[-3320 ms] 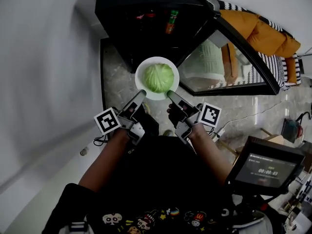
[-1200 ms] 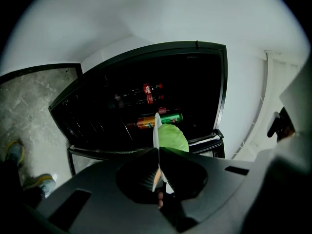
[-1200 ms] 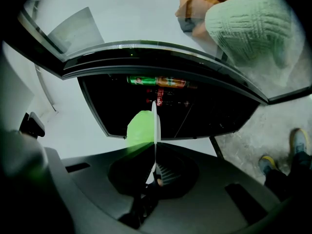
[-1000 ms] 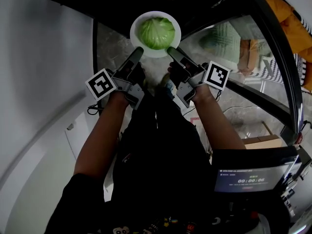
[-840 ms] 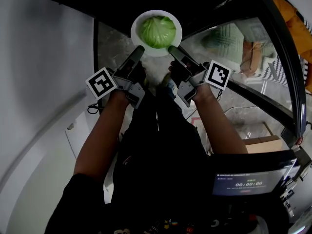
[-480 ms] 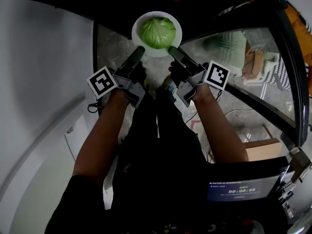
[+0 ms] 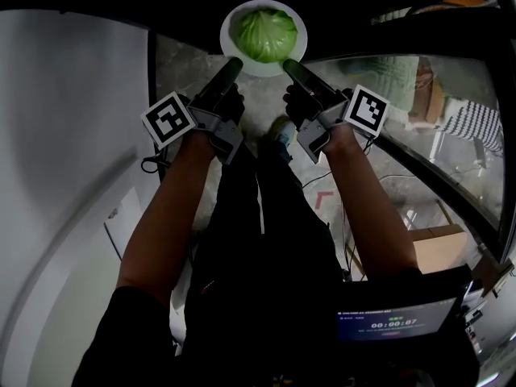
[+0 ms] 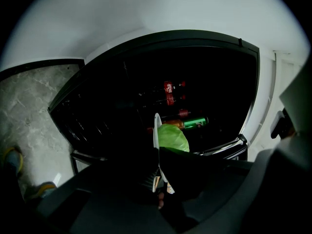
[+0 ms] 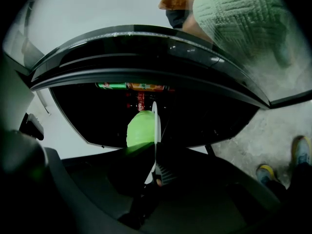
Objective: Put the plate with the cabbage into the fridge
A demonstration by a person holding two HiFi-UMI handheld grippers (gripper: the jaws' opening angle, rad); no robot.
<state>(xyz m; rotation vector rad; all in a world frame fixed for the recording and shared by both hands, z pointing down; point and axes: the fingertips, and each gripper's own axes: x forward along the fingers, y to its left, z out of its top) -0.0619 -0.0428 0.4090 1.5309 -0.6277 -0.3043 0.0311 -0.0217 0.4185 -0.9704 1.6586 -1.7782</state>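
Observation:
A white plate (image 7: 239, 61) carries a green cabbage (image 7: 264, 33) and is held out level in front of the dark open fridge (image 8: 146, 82). My left gripper (image 7: 231, 66) is shut on the plate's near-left rim and my right gripper (image 7: 289, 66) is shut on its near-right rim. In the left gripper view the plate (image 8: 156, 130) shows edge-on with the cabbage (image 8: 171, 137) to its right. The right gripper view has the plate (image 9: 155, 126) edge-on too, with the cabbage (image 9: 140, 128) on its left. Red bottles (image 8: 170, 92) and a green can (image 8: 195, 123) lie inside the fridge.
The fridge's glass door (image 7: 419, 111) stands open to the right, with a striped cloth seen through it. A white wall (image 7: 72, 135) runs along the left. The floor (image 7: 181, 71) is grey marble. A dark screen (image 7: 395, 325) sits at lower right. A person's shoes (image 9: 282, 165) stand on the floor.
Both grippers have carried the plate forward and up in the view, closer to the fridge opening. The grip on the rim is the same.

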